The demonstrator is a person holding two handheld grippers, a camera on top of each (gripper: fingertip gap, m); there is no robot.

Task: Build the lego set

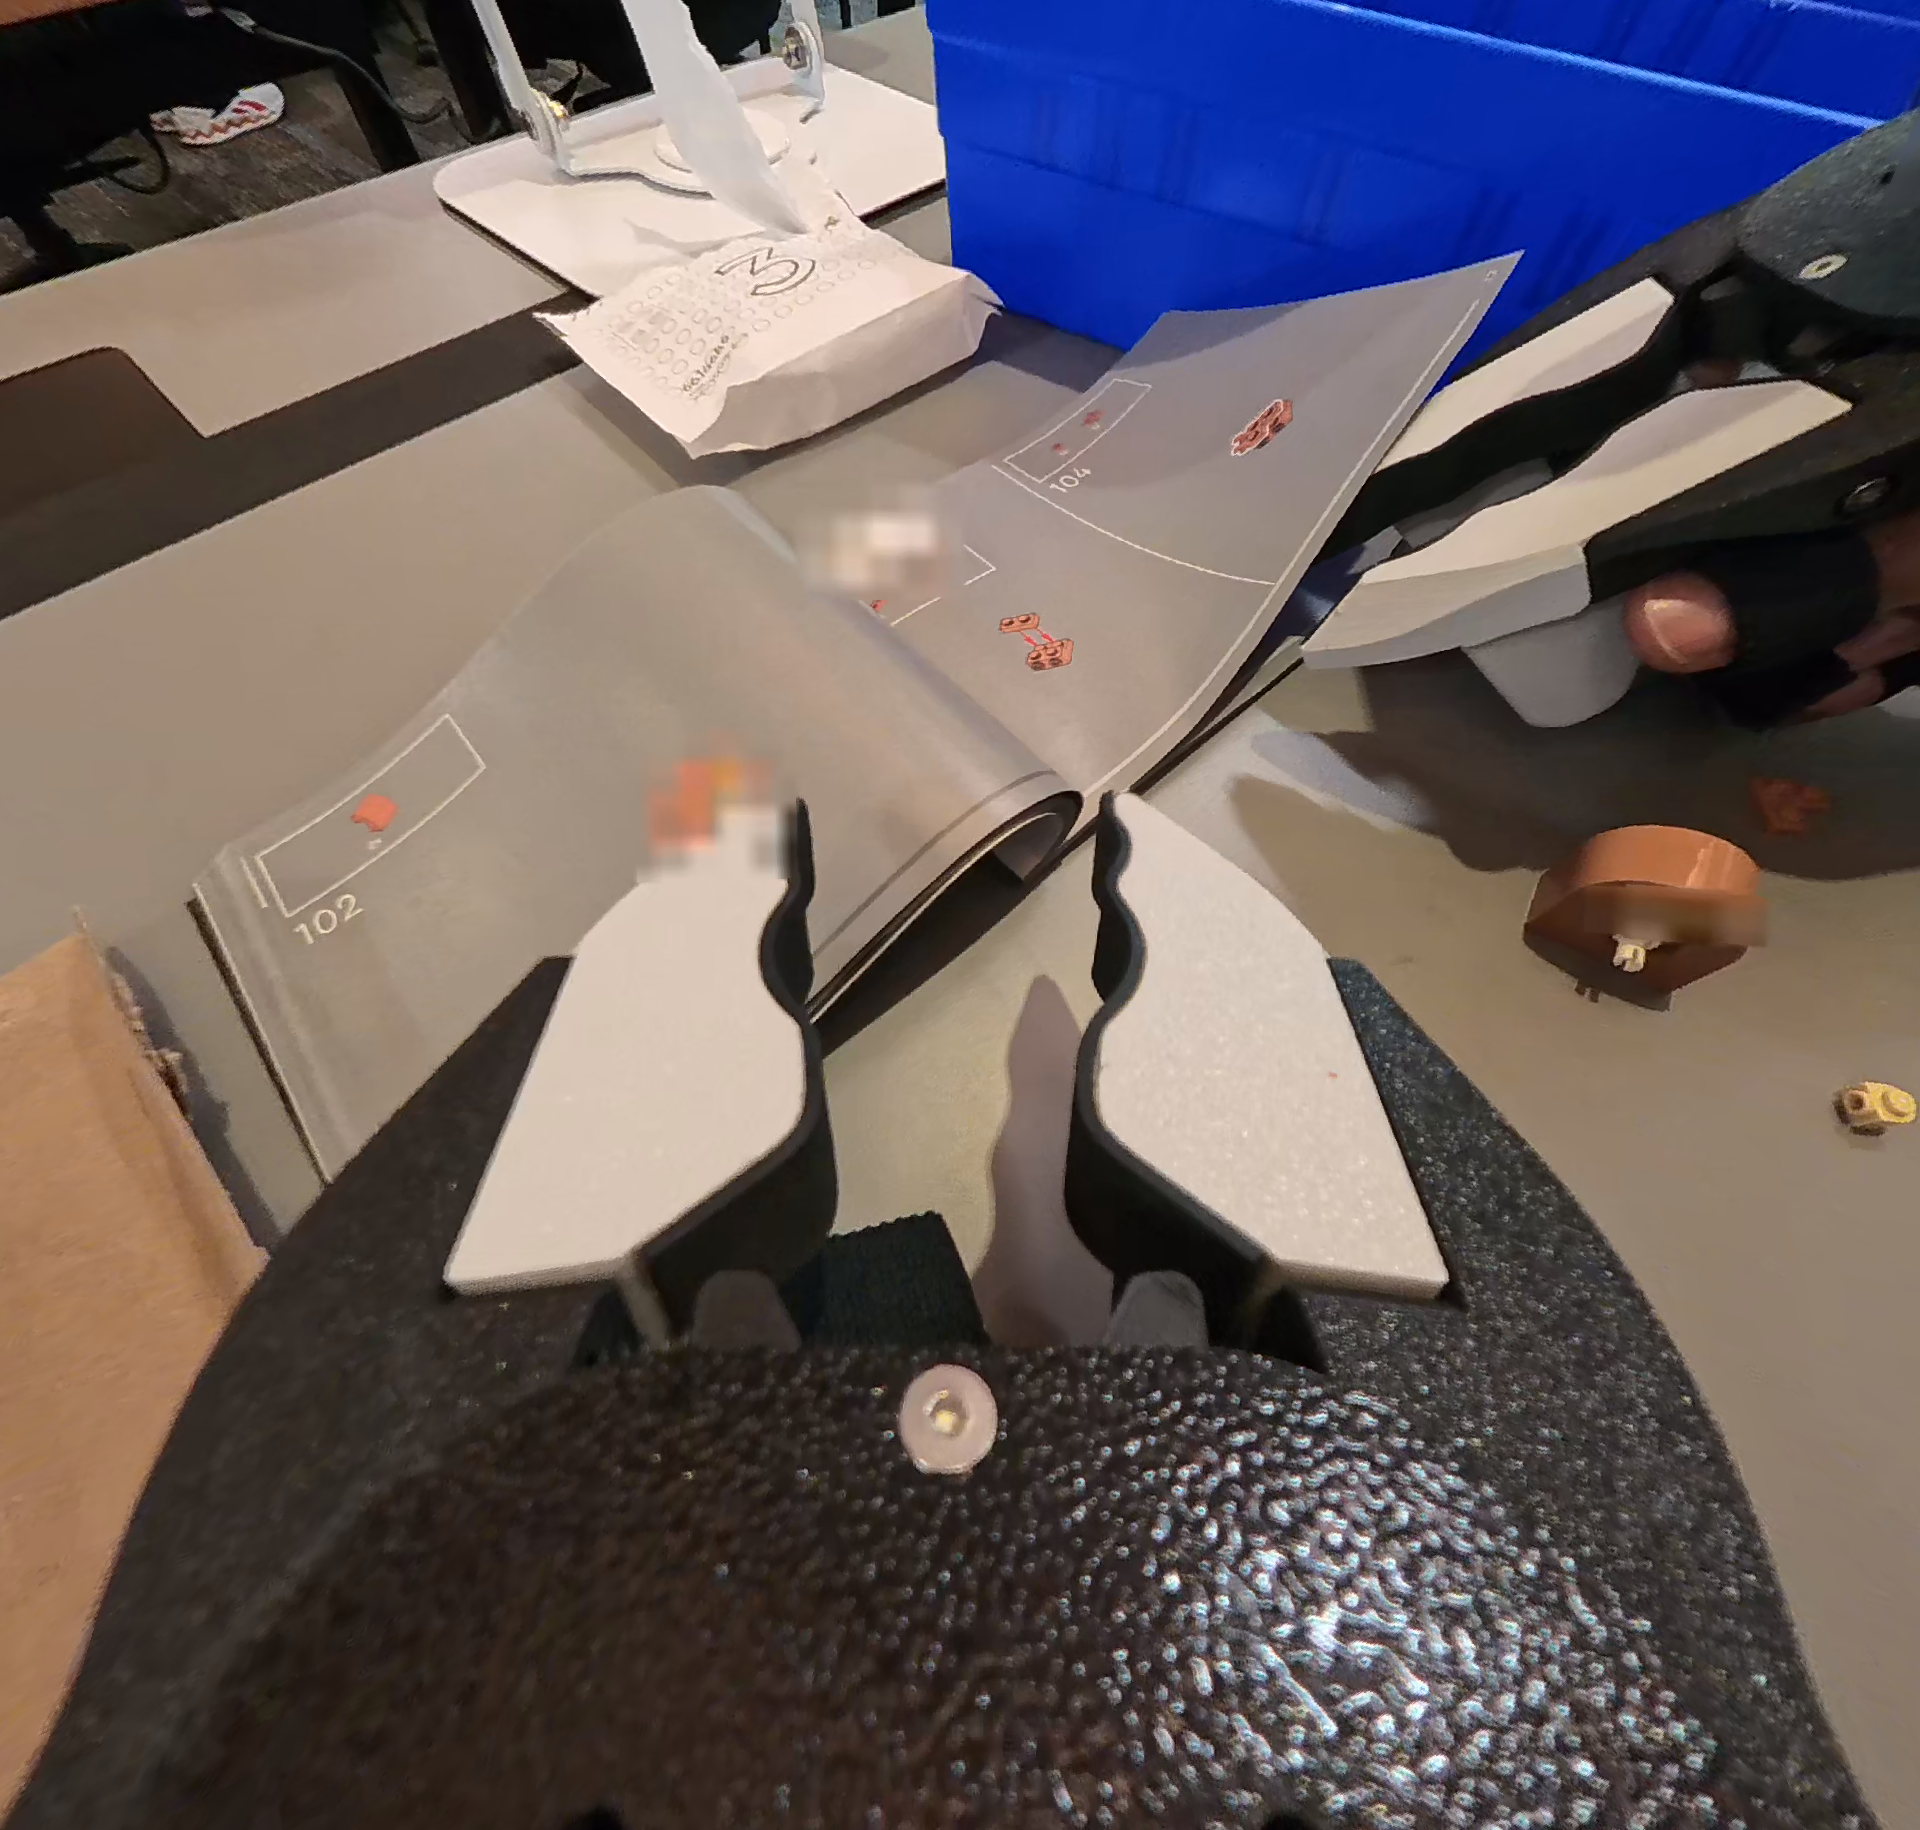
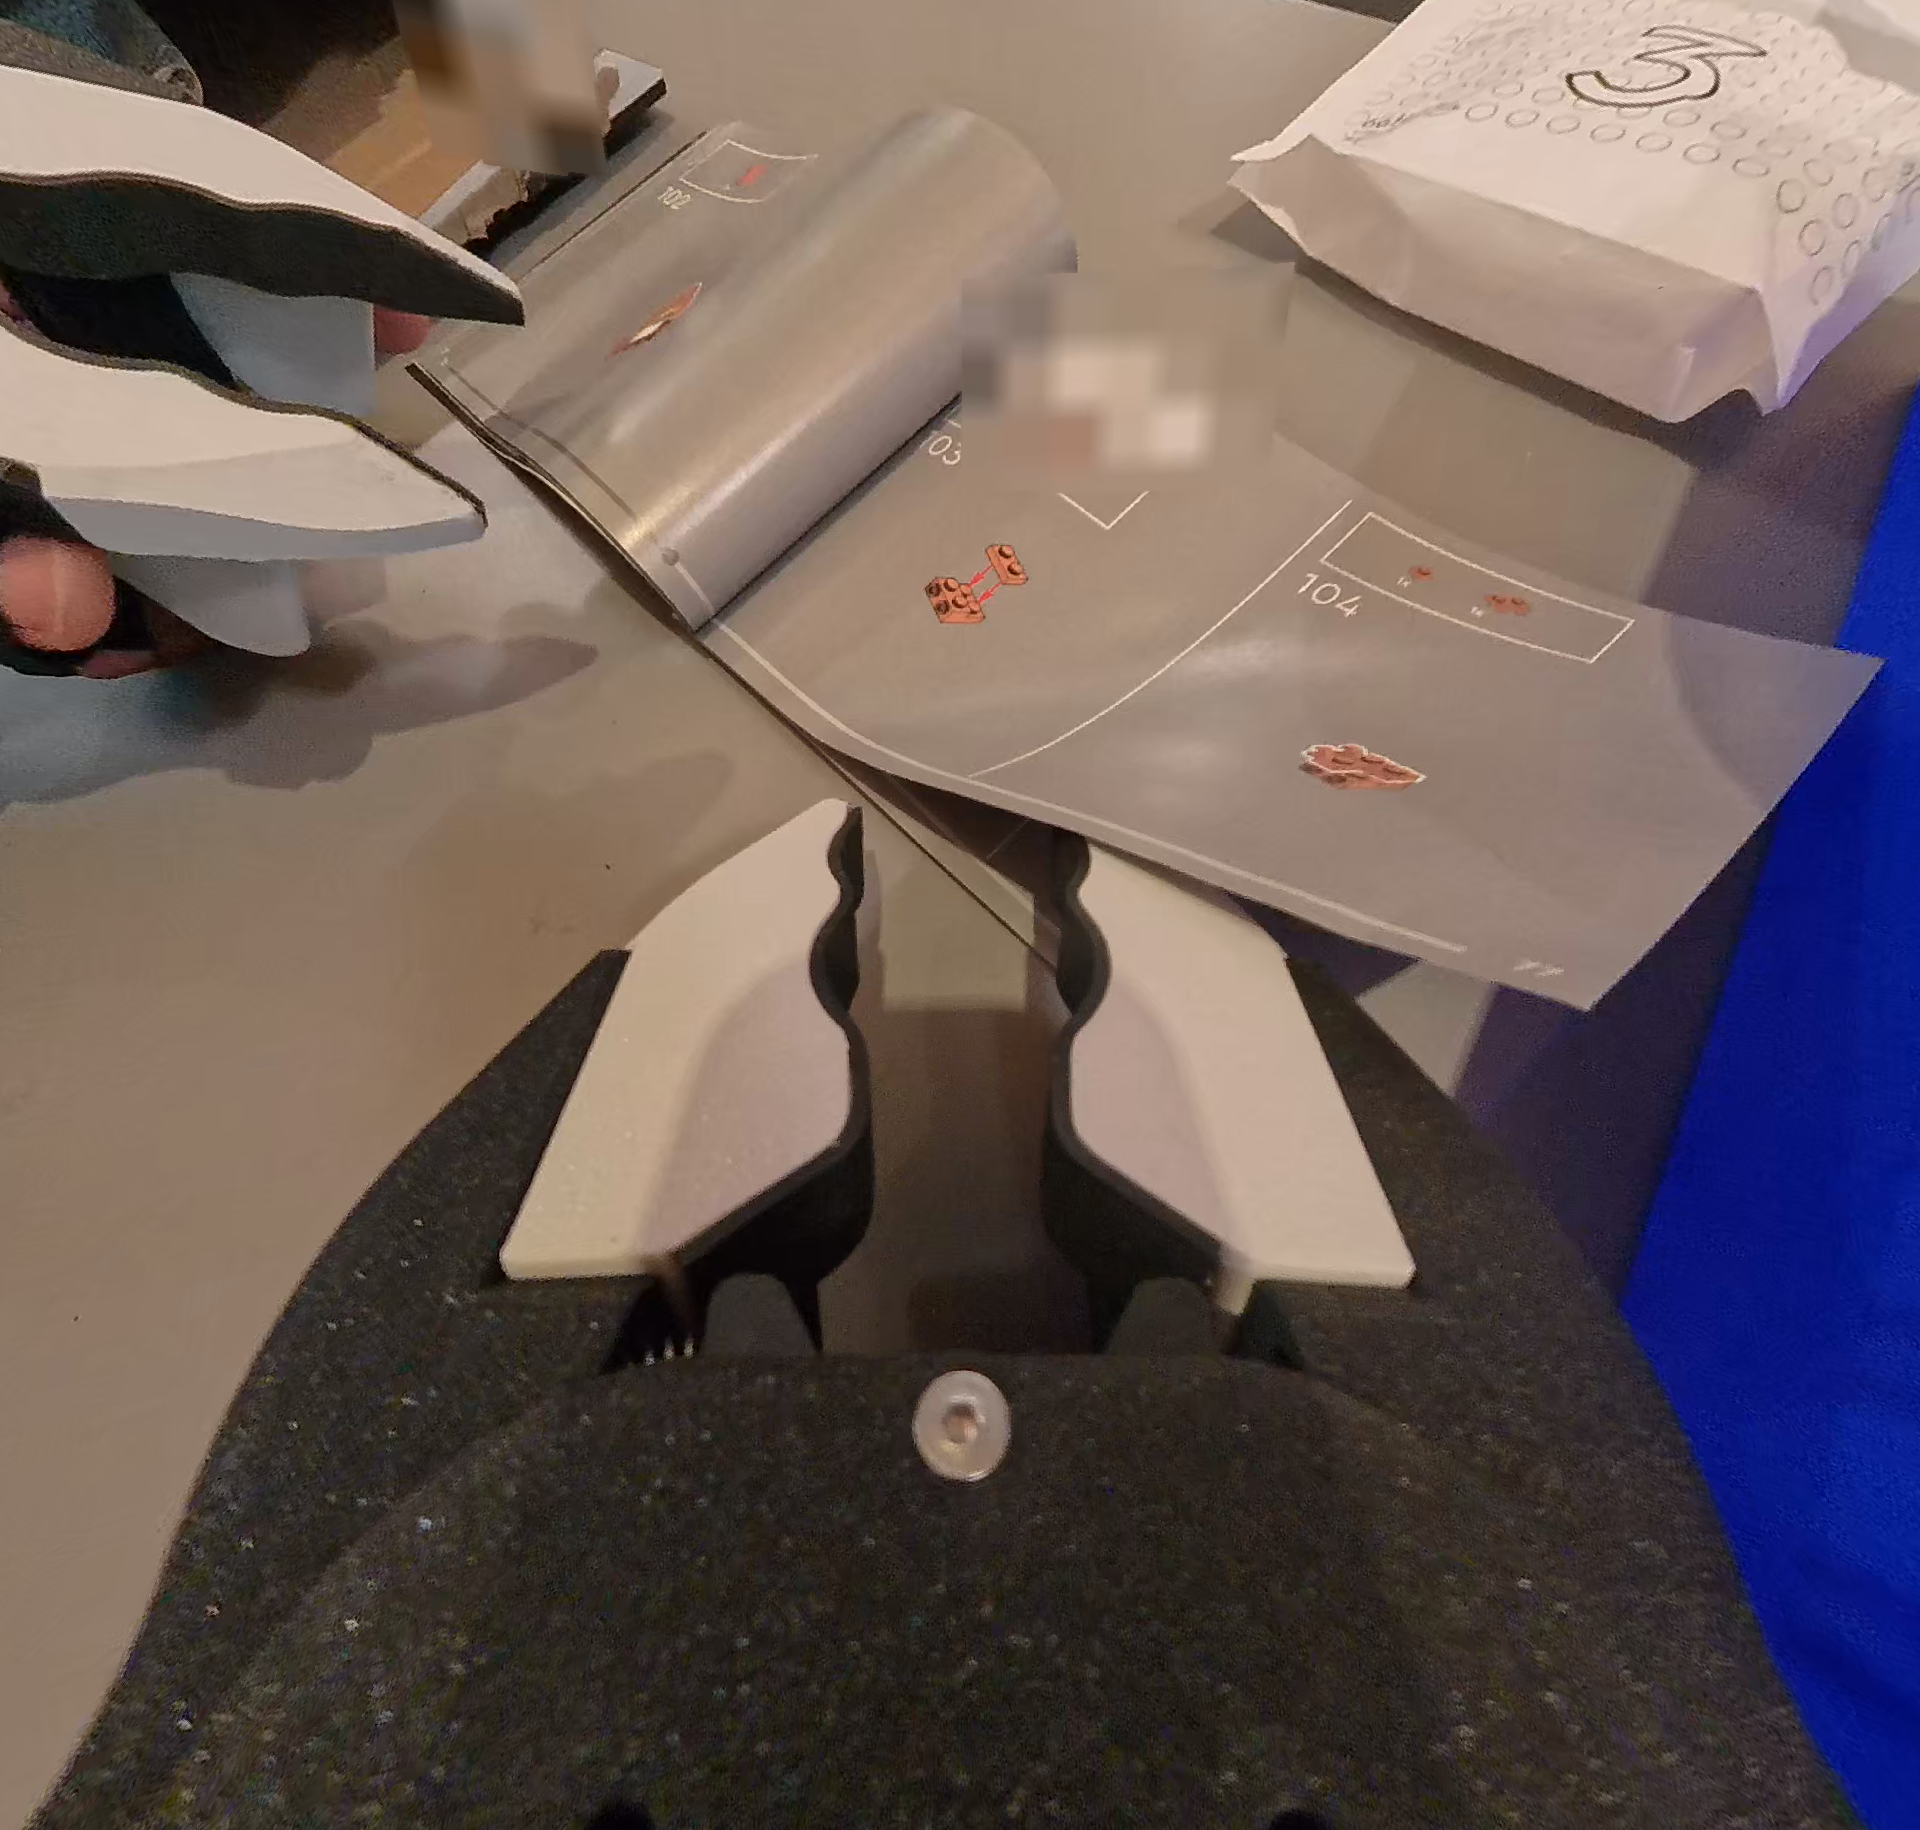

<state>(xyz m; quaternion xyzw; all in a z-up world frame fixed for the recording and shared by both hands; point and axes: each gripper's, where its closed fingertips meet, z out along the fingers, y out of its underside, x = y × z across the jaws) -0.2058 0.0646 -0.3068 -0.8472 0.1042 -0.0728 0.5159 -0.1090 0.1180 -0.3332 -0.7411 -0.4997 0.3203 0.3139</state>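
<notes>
Left claw (image 1: 951,845) sat low at the near end of the booklet (image 1: 665,658), its jaws released, with the spine fold between the fingertips but neither pad visibly pressing it. Right claw (image 2: 961,855) also stood apart-jawed. The lower page edge crossed its gap on a slant and the top right-hand page (image 2: 1351,741) arched over its right finger; the pads did not close on the paper, so it was gripping nothing.

Key relation — the booklet lay open straight ahead of the left claw, its spine running away from that claw, near to far. The right claw came in from the right-hand page's outer edge, square to the spine. Left claw was nearer the spine, right claw nearer the loose page. The left-hand page bulged up in a curl; the right-hand page lifted off the stack.

Counts: one booklet, two claws. One brown round piece (image 1: 1647,897) lay on the surface (image 1: 1558,1365) right of the left claw. One small tan piece (image 1: 1875,1105) lay nearer and further right, and one small reddish piece (image 1: 1789,806) sat in shadow beyond — all three well apart from both claws.

Farther off — one white paper bag (image 1: 769,346) beyond the booklet, one blue bin (image 1: 1351,118) to the far right, and one white stand base (image 1: 675,170) behind the bag. A cardboard edge (image 1: 94,1261) showed at near left.
</notes>
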